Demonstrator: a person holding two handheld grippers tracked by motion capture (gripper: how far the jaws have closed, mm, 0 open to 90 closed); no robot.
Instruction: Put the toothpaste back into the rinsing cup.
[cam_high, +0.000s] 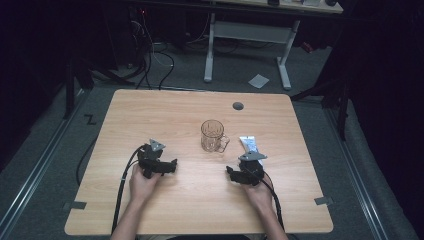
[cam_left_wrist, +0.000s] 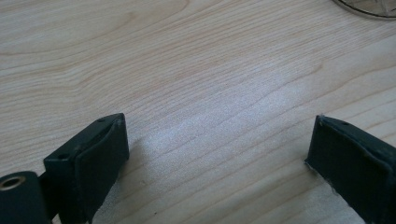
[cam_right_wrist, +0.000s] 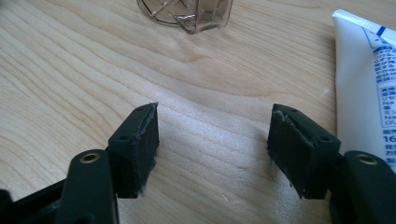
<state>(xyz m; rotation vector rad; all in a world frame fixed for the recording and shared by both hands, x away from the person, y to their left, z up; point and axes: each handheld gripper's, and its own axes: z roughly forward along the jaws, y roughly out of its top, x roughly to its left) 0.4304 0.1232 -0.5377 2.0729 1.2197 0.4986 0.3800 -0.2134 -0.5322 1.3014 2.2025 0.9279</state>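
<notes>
A clear glass mug (cam_high: 214, 136) with a handle stands upright near the middle of the wooden table (cam_high: 150, 115). Right of it lies a white tube (cam_high: 248, 145) with blue print. My left gripper (cam_high: 159, 160) rests low over the table, left of and nearer than the mug. Its jaws stand wide open over bare wood (cam_left_wrist: 219, 140), with the mug's base (cam_left_wrist: 369, 5) at the top right edge. My right gripper (cam_high: 245, 169) sits just before the tube, open (cam_right_wrist: 215, 126) and empty. The mug (cam_right_wrist: 191, 14) is ahead of it and the tube (cam_right_wrist: 366, 79) lies beside its right jaw.
A grey round grommet (cam_high: 238, 106) is set in the table's far side. Beyond the table stand a white desk frame (cam_high: 250, 35) and floor cables (cam_high: 155, 60). Bare wood lies to the left and along the near edge.
</notes>
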